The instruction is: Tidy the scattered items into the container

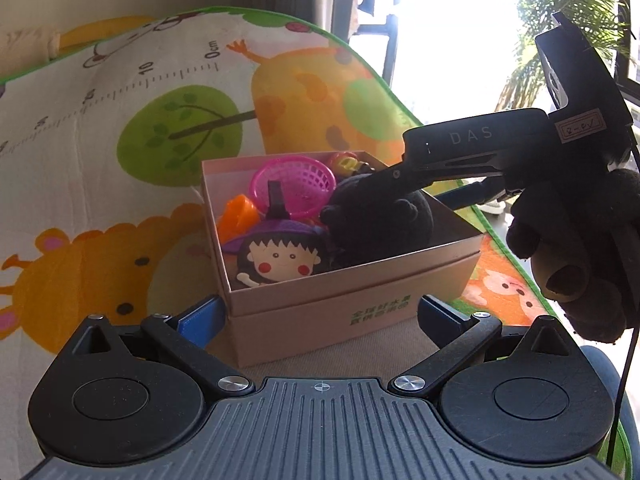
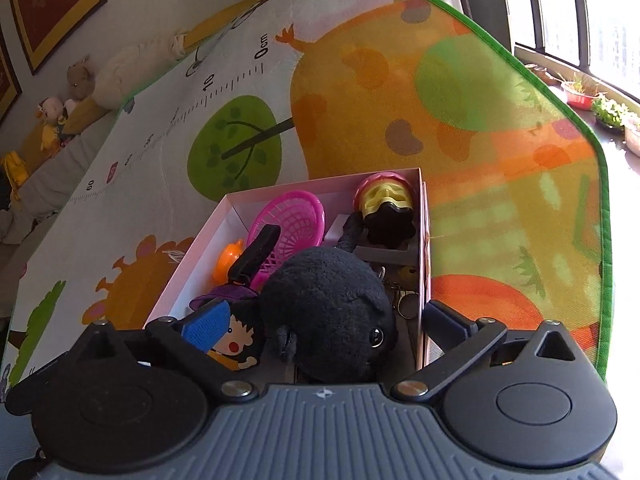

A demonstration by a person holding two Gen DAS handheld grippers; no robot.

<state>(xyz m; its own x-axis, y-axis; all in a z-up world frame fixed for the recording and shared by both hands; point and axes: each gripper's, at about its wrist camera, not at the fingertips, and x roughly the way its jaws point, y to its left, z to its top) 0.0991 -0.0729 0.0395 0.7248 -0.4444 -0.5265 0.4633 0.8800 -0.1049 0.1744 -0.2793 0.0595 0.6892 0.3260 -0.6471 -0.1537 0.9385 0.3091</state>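
Note:
A tan cardboard box (image 1: 360, 300) stands on the play mat, also in the right wrist view (image 2: 420, 240). It holds a pink basket (image 1: 296, 184) (image 2: 288, 224), an orange toy (image 1: 240, 216), a witch doll (image 1: 276, 256), a skull toy (image 2: 384, 200) and a black plush (image 1: 380, 224) (image 2: 332, 312). My right gripper (image 2: 324, 324) (image 1: 404, 184) is open, its fingers either side of the plush inside the box. My left gripper (image 1: 320, 316) is open and empty, its blue pads flanking the box's near corner.
The colourful play mat (image 1: 120, 140) (image 2: 480, 120) spreads around the box. A window lies to the right with potted plants (image 2: 608, 112) on the sill. Stuffed toys (image 2: 60, 112) sit on a sofa at far left.

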